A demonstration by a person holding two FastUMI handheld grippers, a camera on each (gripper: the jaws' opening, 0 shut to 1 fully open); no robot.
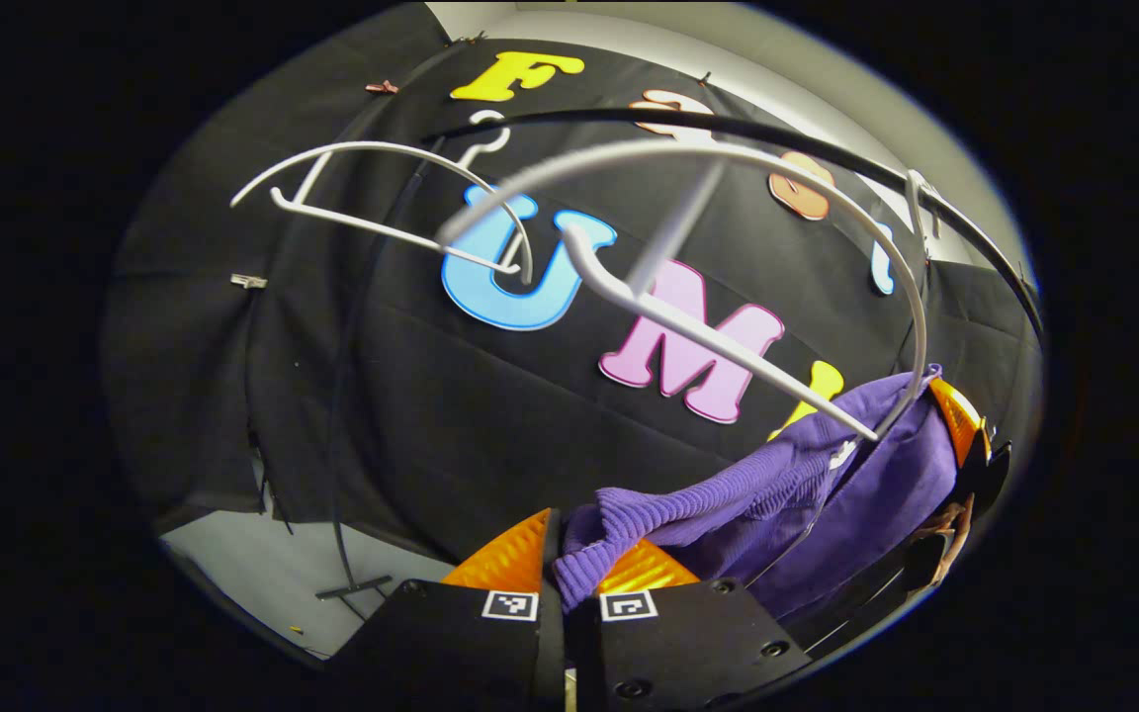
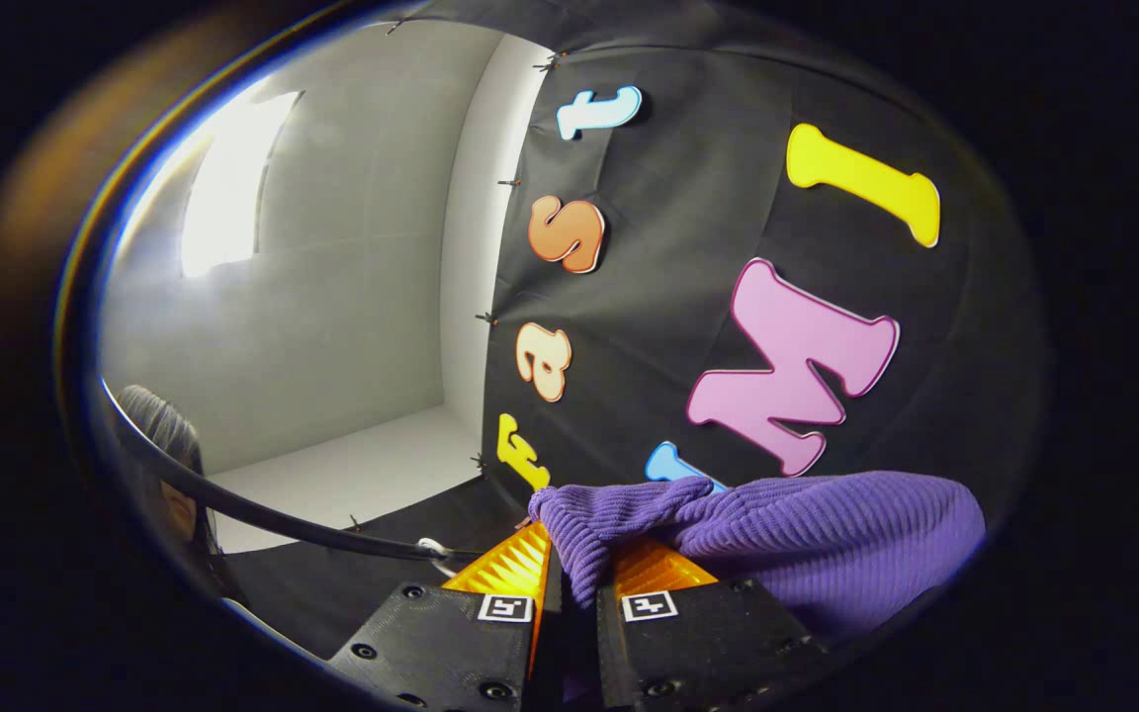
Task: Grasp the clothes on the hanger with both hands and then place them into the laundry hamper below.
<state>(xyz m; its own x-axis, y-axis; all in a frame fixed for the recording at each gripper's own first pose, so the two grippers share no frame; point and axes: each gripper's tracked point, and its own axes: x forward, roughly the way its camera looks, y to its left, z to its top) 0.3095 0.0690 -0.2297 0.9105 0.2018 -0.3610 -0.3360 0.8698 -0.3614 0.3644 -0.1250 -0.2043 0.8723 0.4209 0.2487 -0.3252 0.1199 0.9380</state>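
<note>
So in the left gripper view, the left gripper (image 1: 569, 578) with its orange ribbed fingers (image 1: 505, 559) was pinched down on a fold of the purple ribbed knit garment (image 1: 777, 485), with the cloth bunched up right between the two pads. From there the garment stretched off to the right and up, where its far end met the tip of a white plastic hanger (image 1: 728, 341) whose curved top arced overhead. A second white plastic hanger (image 1: 382, 198) sat further back on the left, bare, hooked over a thin black rail (image 1: 747, 129) that ran across the top. Over at the right edge of that same view you could catch the right gripper (image 1: 960, 420), just an orange finger and some black body right against the far end of the garment, with a bit of a hand (image 1: 950, 524) under it. In the right gripper view, that gripper (image 2: 579, 574) was also clamped on a bunch of the purple knit, fingers pressed together with cloth between them, and the rest of the garment (image 2: 827, 524) draped off to the right. A black curved rail (image 2: 263, 514) cut across the lower left there, with the white booth wall (image 2: 332, 297) behind it. Couldn't spot the hamper anywhere.
</note>
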